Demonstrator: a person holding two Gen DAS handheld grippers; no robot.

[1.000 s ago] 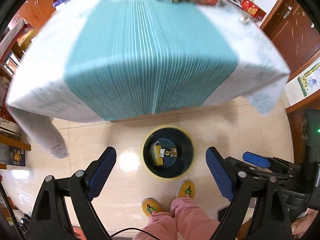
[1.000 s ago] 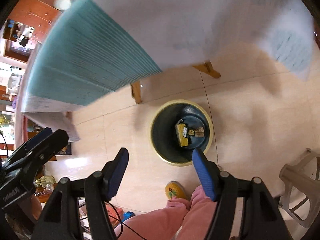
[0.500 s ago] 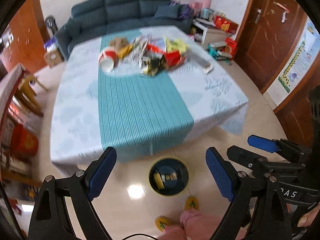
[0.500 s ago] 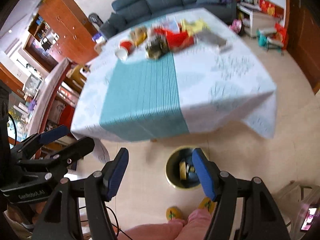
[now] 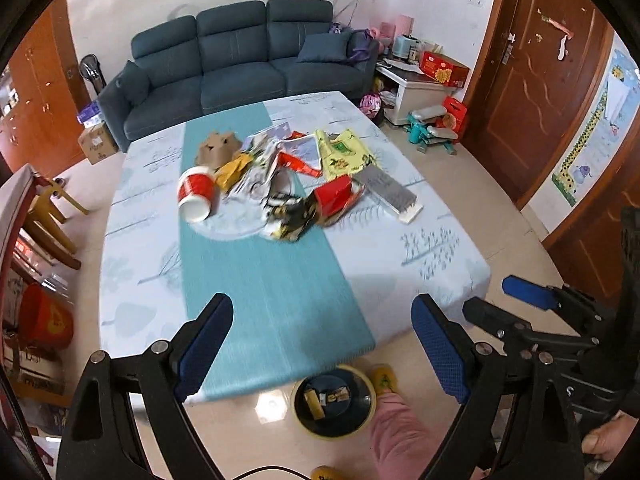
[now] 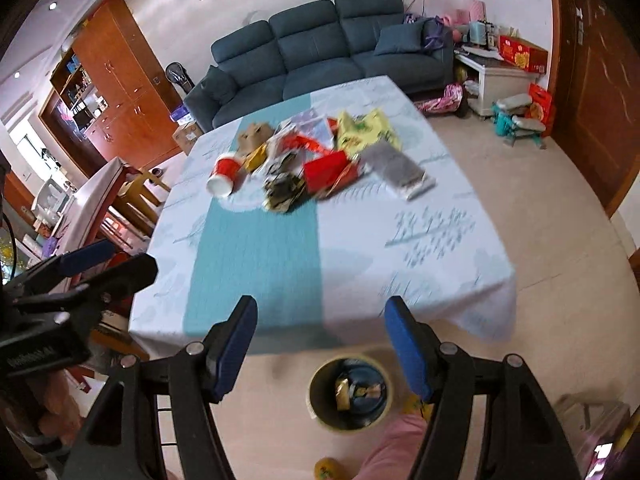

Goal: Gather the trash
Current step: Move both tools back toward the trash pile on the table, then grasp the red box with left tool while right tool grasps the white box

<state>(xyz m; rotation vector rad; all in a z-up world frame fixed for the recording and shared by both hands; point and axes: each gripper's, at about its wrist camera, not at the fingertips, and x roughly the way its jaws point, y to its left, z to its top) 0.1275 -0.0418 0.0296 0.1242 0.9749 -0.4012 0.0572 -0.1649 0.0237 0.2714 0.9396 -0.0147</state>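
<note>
Left claw [image 5: 320, 344] apart, right claw [image 6: 320, 344] apart – both empty; wooden cabinet [image 6: 116, 80] clear only in right view.

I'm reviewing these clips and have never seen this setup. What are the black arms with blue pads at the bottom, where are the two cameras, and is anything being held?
No robot here: a person carries a hand-held gripper in each hand, each with a fisheye camera looking along its two blue-padded fingers. One view shows the left hand-held gripper, the other the right hand-held gripper. Both are open and empty. Ahead is a table with a trash pile, including a tipped red paper cup. On the floor stands a bin already holding some wrappers.
</note>
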